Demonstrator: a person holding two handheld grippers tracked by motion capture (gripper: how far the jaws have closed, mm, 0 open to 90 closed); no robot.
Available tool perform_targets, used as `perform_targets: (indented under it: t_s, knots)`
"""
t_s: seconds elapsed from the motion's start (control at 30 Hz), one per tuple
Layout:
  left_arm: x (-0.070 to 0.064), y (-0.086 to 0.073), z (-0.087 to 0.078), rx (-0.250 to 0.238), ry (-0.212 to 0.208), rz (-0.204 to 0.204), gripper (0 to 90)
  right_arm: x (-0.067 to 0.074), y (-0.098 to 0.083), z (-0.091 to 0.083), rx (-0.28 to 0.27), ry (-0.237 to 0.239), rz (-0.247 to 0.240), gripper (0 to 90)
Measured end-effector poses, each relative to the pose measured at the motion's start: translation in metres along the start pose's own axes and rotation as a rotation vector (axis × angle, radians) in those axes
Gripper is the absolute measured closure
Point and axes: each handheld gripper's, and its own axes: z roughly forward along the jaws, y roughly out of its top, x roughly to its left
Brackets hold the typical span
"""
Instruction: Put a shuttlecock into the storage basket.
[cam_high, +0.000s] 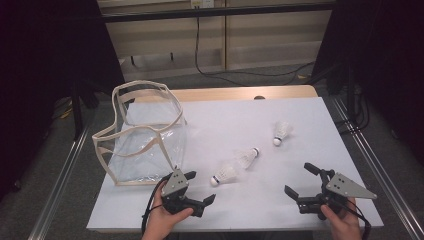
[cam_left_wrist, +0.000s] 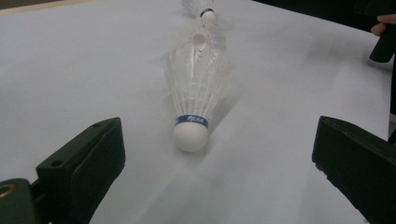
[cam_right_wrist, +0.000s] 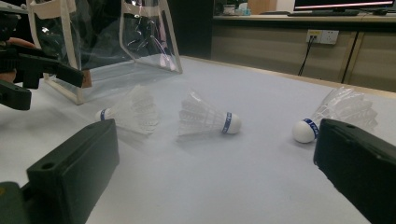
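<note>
We hold both tongs, left (cam_high: 199, 187) and right (cam_high: 300, 181), jaws apart near the white tabletop's (cam_high: 280, 210) near edge; the nearest white feathered shuttlecock (cam_high: 223, 175) lies between, bare surface around it.

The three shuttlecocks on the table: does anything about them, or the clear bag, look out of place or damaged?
Nothing stands out. The nearest shuttlecock, the middle shuttlecock and the far shuttlecock lie on their sides, apparently intact. The clear bag stands open, slightly crooked.

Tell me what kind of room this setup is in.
Probably an office or lab used for recording. Behind the white table stands a wood-panelled counter with a wall socket and a monitor's lower edge; black curtains flank the table.
</note>
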Motion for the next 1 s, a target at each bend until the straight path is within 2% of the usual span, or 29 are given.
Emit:
perform_targets:
  t_s: [0.1,0.27,0.6,1.0]
  knots:
    - [0.0,-0.001,0.003,0.023,0.001,0.011,2.7,0.0,0.0,0.0,-0.001,-0.001,0.0,0.0]
    - [-0.001,0.001,0.007,0.057,-0.004,-0.002,2.8,0.0,0.0,0.0,-0.002,0.001,-0.001,0.0]
    - [0.002,0.004,0.014,0.08,0.016,-0.019,3.9,0.0,0.0,0.001,-0.001,0.002,0.002,0.0]
    - [-0.001,0.012,0.024,0.135,0.037,-0.035,8.3,0.0,0.0,0.001,-0.001,0.002,0.005,0.0]
